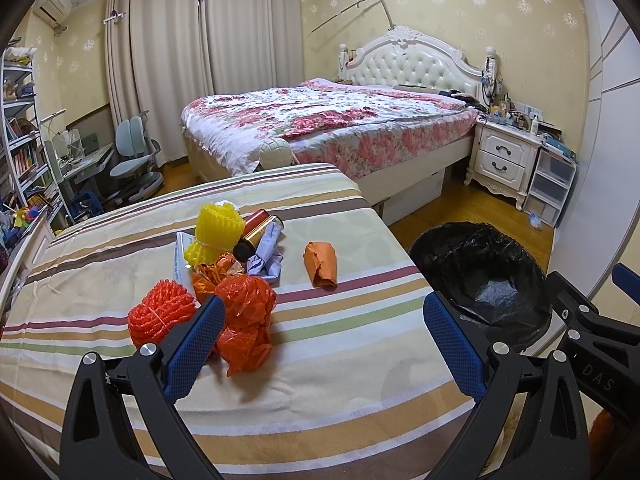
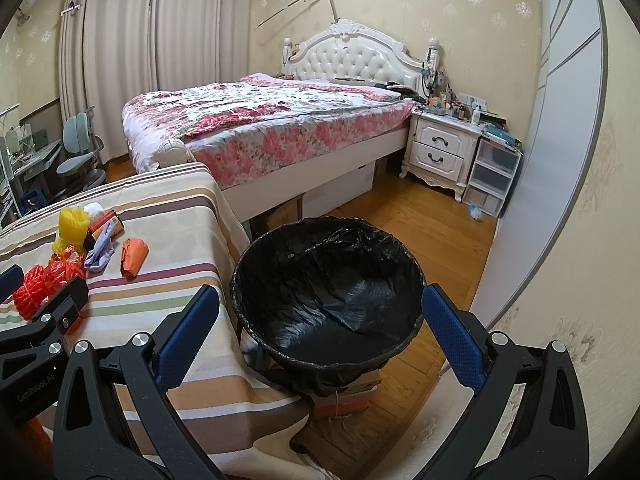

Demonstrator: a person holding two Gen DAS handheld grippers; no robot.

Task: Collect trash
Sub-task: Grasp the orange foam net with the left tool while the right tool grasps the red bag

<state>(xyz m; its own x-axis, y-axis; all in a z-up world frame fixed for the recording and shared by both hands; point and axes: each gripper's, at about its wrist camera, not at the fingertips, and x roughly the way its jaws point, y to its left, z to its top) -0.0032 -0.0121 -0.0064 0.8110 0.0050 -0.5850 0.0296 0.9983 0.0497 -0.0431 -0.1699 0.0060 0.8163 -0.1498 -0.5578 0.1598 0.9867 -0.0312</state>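
1. My left gripper (image 1: 324, 340) is spread wide and holds nothing; it hovers over the striped tabletop (image 1: 360, 344), its left finger beside the crumpled orange plastic bag (image 1: 246, 320).
2. My right gripper (image 2: 320, 344) is equally wide apart and empty, poised above the black-lined trash bin (image 2: 328, 280), which stands on the floor just beside the table's edge.
3. The trash lies clustered on the cloth: a red foam fruit net (image 1: 160, 314), a yellow foam fruit net (image 1: 216, 232), a gold-and-red can (image 1: 260, 234), a crumpled lilac wrapper (image 1: 266, 260) and, set apart, a folded orange wrapper (image 1: 320, 264).
4. I judge the placement deliberate: one tool stationed at the pile to pick, the bin near enough for a short transfer.
5. No item appears collected; the liner looks empty.
6. The left view details the pile; only the right view shows the bin's full interior and its footing on what looks like a box.
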